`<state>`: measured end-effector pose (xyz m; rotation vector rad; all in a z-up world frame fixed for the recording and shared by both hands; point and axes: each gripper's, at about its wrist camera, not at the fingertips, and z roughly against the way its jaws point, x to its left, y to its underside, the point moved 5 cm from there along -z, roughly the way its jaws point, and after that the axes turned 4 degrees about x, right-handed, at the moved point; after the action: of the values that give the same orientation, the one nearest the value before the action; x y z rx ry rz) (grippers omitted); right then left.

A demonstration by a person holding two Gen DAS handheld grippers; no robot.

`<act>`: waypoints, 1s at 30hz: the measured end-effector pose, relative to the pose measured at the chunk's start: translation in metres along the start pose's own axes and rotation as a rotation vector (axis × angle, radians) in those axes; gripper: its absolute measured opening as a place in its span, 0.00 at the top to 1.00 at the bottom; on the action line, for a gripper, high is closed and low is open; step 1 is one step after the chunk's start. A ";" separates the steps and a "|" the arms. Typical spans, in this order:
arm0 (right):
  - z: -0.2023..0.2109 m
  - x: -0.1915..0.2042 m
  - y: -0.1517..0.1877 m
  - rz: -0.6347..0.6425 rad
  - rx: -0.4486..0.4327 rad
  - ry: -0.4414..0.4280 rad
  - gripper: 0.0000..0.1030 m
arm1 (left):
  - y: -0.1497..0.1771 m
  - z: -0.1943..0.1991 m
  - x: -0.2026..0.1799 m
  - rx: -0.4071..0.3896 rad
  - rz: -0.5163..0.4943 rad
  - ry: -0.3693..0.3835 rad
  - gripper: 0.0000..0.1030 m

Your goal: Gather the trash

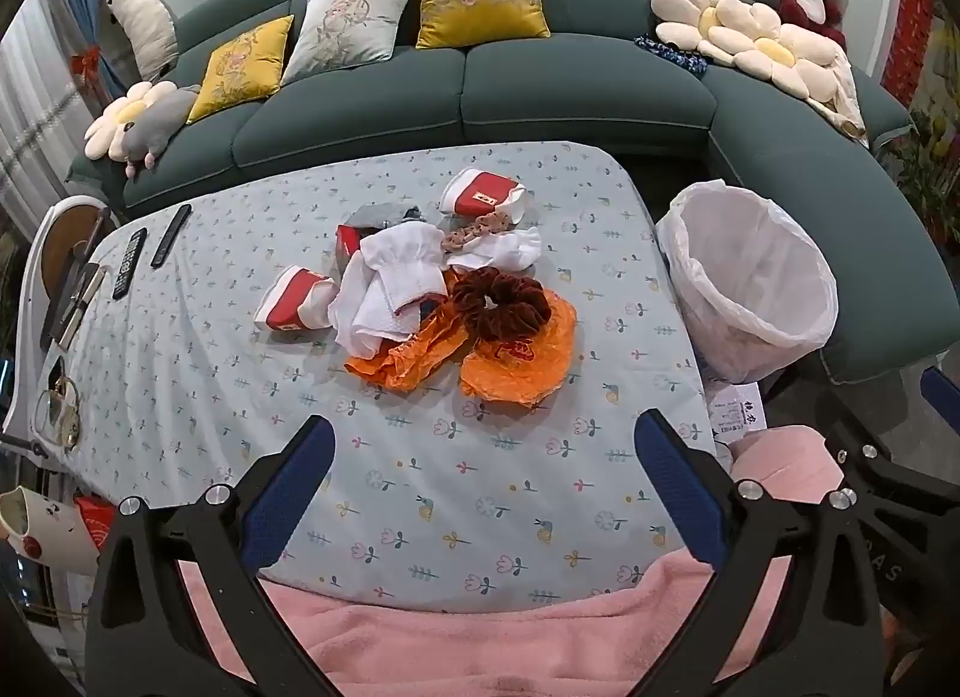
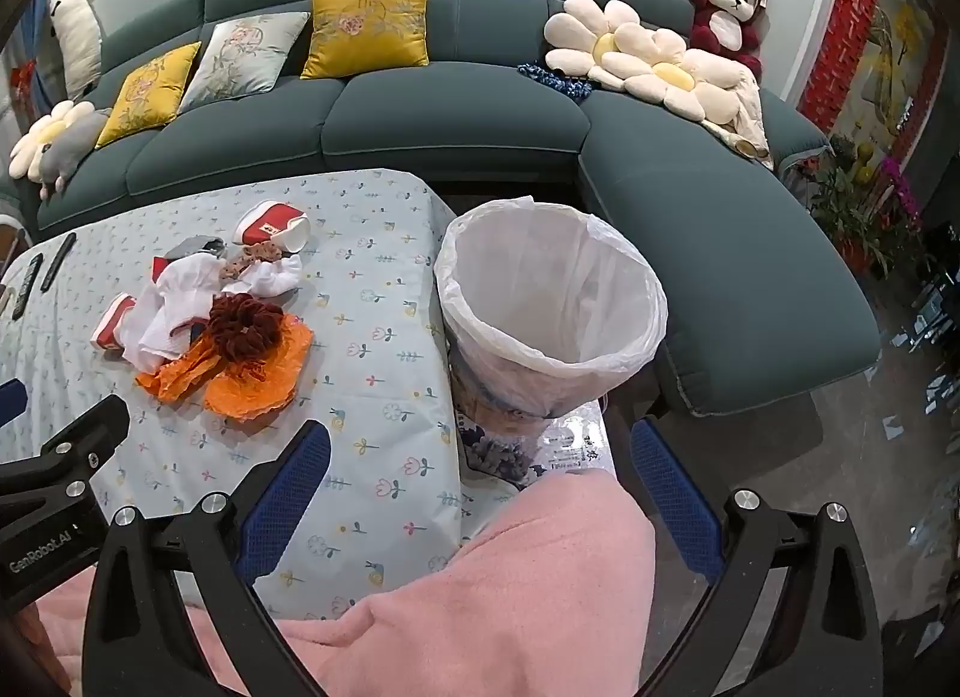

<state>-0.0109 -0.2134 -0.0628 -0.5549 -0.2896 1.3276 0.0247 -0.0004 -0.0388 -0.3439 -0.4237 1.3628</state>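
- Trash pile [image 1: 432,301]: lying mid-bench [image 1: 180,397], at 12 o'clock from the left gripper [image 1: 483,487], well apart from it.
- Left jaws: standing wide open, gripping nothing.
- Right gripper [image 2: 480,493]: jaws gaping, empty; pile sitting at 10 o'clock.
- Bin [image 2: 552,301]: waiting at 12 o'clock of the right gripper, beside the bench edge.
- Judgement: left arm appearing nearer the pile.

In my left wrist view a heap of trash [image 1: 444,301] sits mid-frame on the table [image 1: 210,385]. The lined bin [image 1: 750,283] stands off the table's edge at the right of the frame. Two remotes [image 1: 147,256] lie at left. A sofa [image 1: 510,90] spans the top, behind the table.
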 end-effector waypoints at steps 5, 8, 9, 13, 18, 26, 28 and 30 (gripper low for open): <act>0.001 -0.003 -0.001 -0.002 -0.002 -0.002 0.07 | 0.000 0.007 0.006 -0.025 0.009 -0.003 0.07; 0.004 -0.003 -0.001 -0.001 -0.005 0.002 0.07 | -0.001 0.007 0.006 -0.027 0.008 0.001 0.07; 0.004 -0.003 -0.002 -0.001 -0.004 0.002 0.07 | -0.001 0.007 0.006 -0.026 0.007 0.002 0.07; 0.004 -0.004 -0.003 0.003 -0.008 0.004 0.07 | -0.001 0.006 0.007 -0.032 0.009 0.007 0.07; 0.005 -0.003 -0.006 0.005 -0.009 0.009 0.07 | 0.000 0.003 0.007 -0.032 0.013 0.007 0.07; 0.004 -0.003 -0.007 0.009 -0.009 0.012 0.07 | 0.000 0.001 0.009 -0.030 0.017 0.006 0.07; 0.003 -0.003 -0.009 0.014 -0.009 0.013 0.07 | 0.000 0.000 0.009 -0.031 0.019 0.007 0.07; 0.002 -0.002 -0.010 0.019 -0.011 0.016 0.07 | 0.000 -0.001 0.008 -0.033 0.019 0.006 0.07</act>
<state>-0.0043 -0.2164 -0.0553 -0.5788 -0.2789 1.3399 0.0262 0.0076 -0.0384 -0.3801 -0.4391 1.3737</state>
